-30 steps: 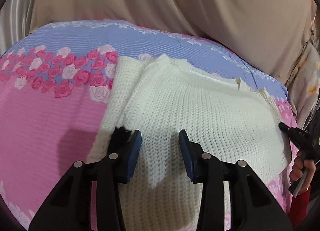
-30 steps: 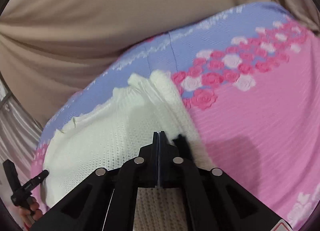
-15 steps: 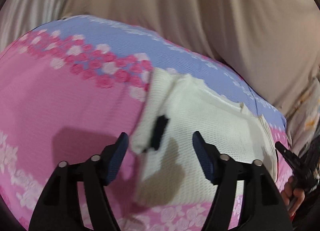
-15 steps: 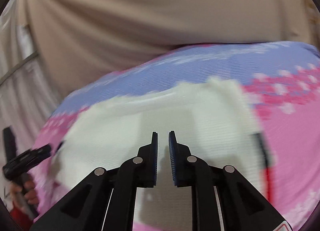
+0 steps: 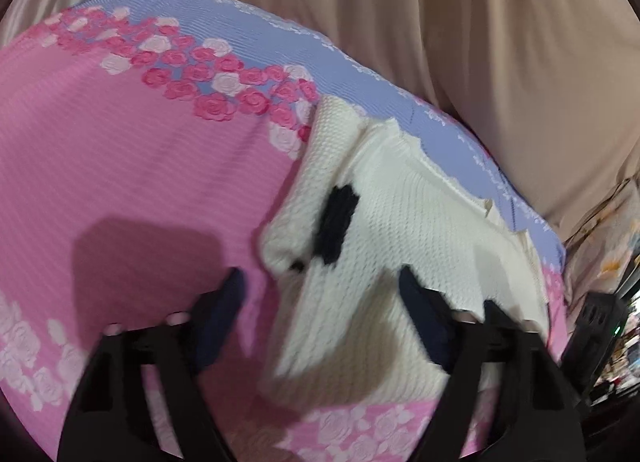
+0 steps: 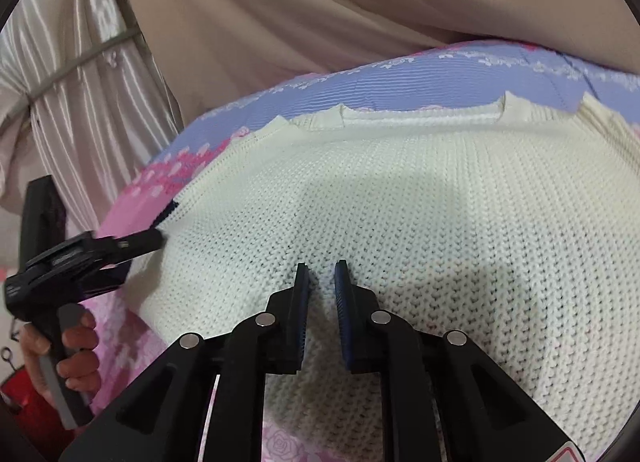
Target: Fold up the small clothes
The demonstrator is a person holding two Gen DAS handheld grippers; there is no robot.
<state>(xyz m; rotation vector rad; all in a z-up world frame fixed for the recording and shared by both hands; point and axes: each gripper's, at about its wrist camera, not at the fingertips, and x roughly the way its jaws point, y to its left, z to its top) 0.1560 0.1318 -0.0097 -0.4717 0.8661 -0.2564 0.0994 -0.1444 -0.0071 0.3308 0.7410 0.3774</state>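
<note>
Beige curtain [image 6: 320,21] hung behind, with a shiny pleated drape [image 6: 80,101] at the left of the right wrist view, and in front of them lay a bed under a pink sheet [image 5: 120,181] with a lilac band and a row of roses along its far edge.

On that sheet lay the sweater [image 6: 400,201], a cream knit spread flat near the far edge, neckline toward the curtain. In the left wrist view one side of it was folded inward, a sleeve lying over the body, with a black patch [image 5: 336,221] showing on the knit. That view was blurred, so I could not tell what the patch was.

The left gripper [image 5: 320,290] stood wide open, its jaws far apart and nothing between them. One finger hung over bare pink sheet, the other over the sweater's near part; whether either touched the cloth, the blur hid. The same gripper showed at the left of the right wrist view, a hand [image 6: 72,358] wrapped round its grip, its tip at the sweater's side edge just by a dark bit of knit.

The right gripper [image 6: 321,282] sat over the middle of the sweater, jaws parted only a narrow slit, blue pads facing each other. No fold of knit was pinched between them. The tips were right down at the cloth, but I could not tell if they pressed on it.
</note>
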